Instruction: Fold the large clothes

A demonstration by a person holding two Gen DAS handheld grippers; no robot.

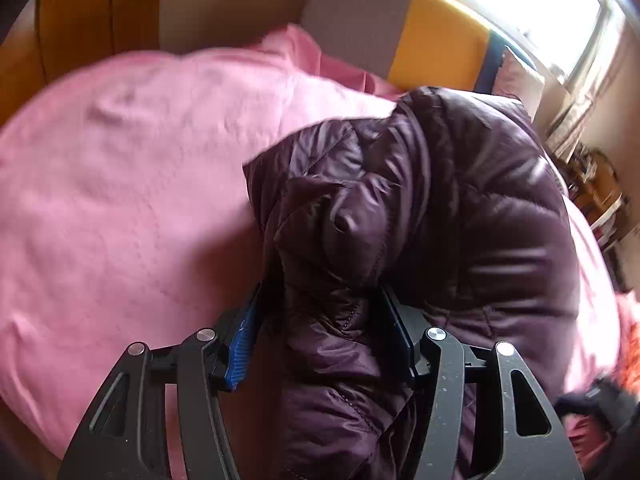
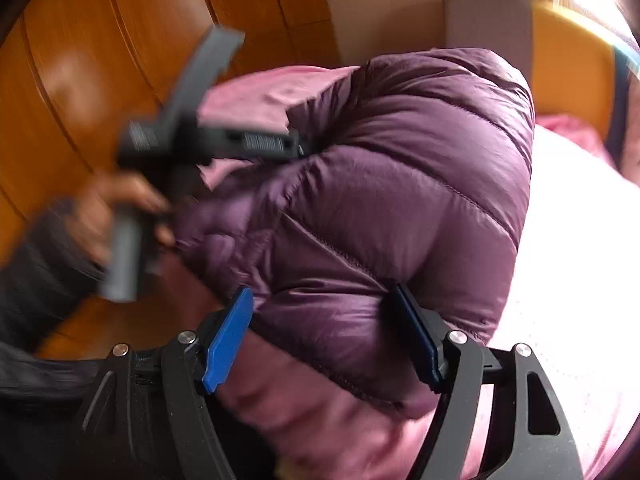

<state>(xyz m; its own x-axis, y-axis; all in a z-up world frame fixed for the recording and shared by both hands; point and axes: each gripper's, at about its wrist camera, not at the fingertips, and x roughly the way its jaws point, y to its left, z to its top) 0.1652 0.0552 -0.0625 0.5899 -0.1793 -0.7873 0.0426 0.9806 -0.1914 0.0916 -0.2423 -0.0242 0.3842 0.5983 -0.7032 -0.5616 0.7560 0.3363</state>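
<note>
A puffy dark purple quilted jacket [image 1: 460, 184] lies bunched on a pink bedcover [image 1: 120, 180]. In the left wrist view a fold of it runs down between the fingers of my left gripper [image 1: 320, 296]. The jaws stand apart, and the left blue pad [image 1: 240, 344] sits slightly clear of the fabric. In the right wrist view the jacket [image 2: 380, 184] bulges up from the bedcover [image 2: 560, 280]. My right gripper [image 2: 320, 292] straddles its near edge with wide jaws, and the blue pads [image 2: 226, 340] do not squeeze it. A person's hand [image 2: 108, 216] in a dark sleeve holds the left tool, blurred, at the jacket's far left.
Orange-brown wooden panels [image 2: 80, 60] stand behind the bed on the left. A grey and yellow headboard [image 1: 436, 44] closes the far end. A bright window [image 1: 540, 0] and cluttered shelves [image 1: 592, 188] are to the right. A blurred dark shape [image 1: 600, 400] shows at the lower right.
</note>
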